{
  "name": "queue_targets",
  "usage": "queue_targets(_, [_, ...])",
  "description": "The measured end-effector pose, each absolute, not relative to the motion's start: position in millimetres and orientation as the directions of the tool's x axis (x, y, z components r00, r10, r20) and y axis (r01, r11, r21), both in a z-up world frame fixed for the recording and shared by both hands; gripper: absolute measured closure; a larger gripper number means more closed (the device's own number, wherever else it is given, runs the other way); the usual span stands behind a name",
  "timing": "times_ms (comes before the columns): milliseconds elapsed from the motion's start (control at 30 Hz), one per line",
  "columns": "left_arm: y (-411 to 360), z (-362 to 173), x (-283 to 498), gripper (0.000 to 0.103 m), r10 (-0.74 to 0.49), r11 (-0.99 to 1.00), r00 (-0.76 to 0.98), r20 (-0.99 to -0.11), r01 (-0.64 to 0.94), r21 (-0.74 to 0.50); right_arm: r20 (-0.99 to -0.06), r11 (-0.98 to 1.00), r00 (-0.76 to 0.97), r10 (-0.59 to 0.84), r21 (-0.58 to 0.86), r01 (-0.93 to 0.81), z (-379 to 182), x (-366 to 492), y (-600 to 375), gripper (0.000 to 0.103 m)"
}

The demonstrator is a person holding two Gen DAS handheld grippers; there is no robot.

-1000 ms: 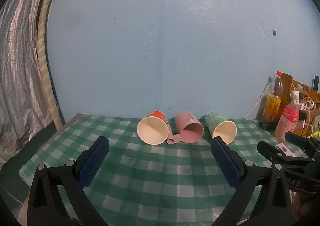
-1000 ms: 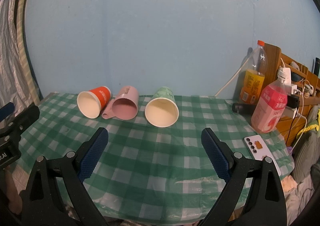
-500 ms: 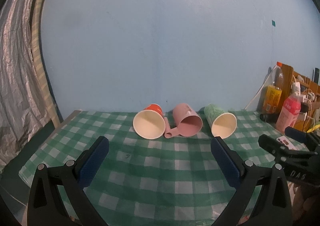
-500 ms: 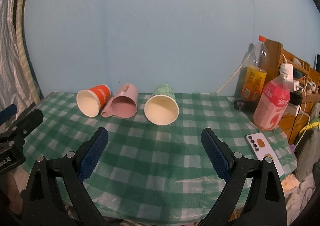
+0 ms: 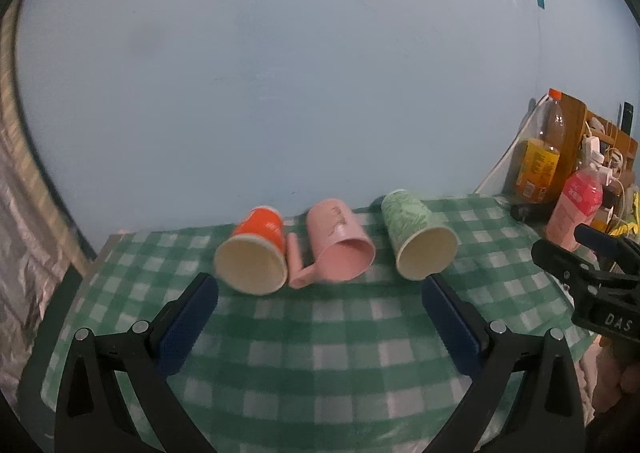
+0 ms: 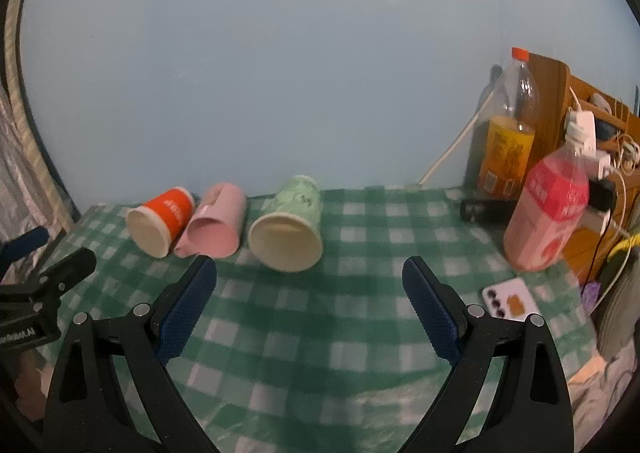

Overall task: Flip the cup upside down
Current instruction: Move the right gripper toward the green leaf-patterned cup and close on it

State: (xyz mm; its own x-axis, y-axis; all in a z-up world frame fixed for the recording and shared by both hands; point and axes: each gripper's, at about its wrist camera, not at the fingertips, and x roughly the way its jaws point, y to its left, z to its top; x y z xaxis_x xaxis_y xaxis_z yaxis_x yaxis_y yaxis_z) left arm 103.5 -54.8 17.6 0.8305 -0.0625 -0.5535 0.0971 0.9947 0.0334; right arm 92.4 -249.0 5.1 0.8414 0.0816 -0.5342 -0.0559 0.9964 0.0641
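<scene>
Cups: three on their sides in row near wall end of green-checked tablecloth [image 5: 340, 337], mouths toward us: orange paper cup [image 5: 254, 253], pink plastic mug [image 5: 340, 243] with handle flat on cloth, green patterned paper cup [image 6: 290, 223]. We hold left gripper [image 5: 320, 317] and right gripper [image 6: 310, 301] with jaws spread wide, empty, short of cups. We judge wide spread suits grasp across cup wall. Target unclear.

Three cups in row on worktop [image 6: 360, 317], on sides, mouths forward: paper cup [image 6: 160, 223] left, mug [image 6: 216, 227] middle, second paper cup [image 6: 290, 223] right. Bottles [image 6: 548, 213] far right; phone [image 6: 510, 299] before them.
</scene>
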Motion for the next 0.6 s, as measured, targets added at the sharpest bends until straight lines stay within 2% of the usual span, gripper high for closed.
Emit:
queue_targets(167, [-77.5,25.7,136.1,0.0,-0.063,0.989,0.797,-0.6,0.131,0.07,-0.571,0.994,0.814,0.105,0.084,-0.069,16.3,116.5,-260.1,0.01])
queue_targets(367, [-94.5,26.9,181.9,0.0,-0.109,0.988,0.75,-0.653,0.156,0.014,-0.612,0.984,0.776,0.155,0.163,-0.068,23.7,149.3,-272.2,0.01])
queue_targets(600, [-113.4,12.7,234.4,0.0,-0.172,0.983,0.616,-0.769,0.161,-0.09,-0.678,0.95,0.698,0.229,0.311,-0.009,17.2,197.1,-298.7,0.01])
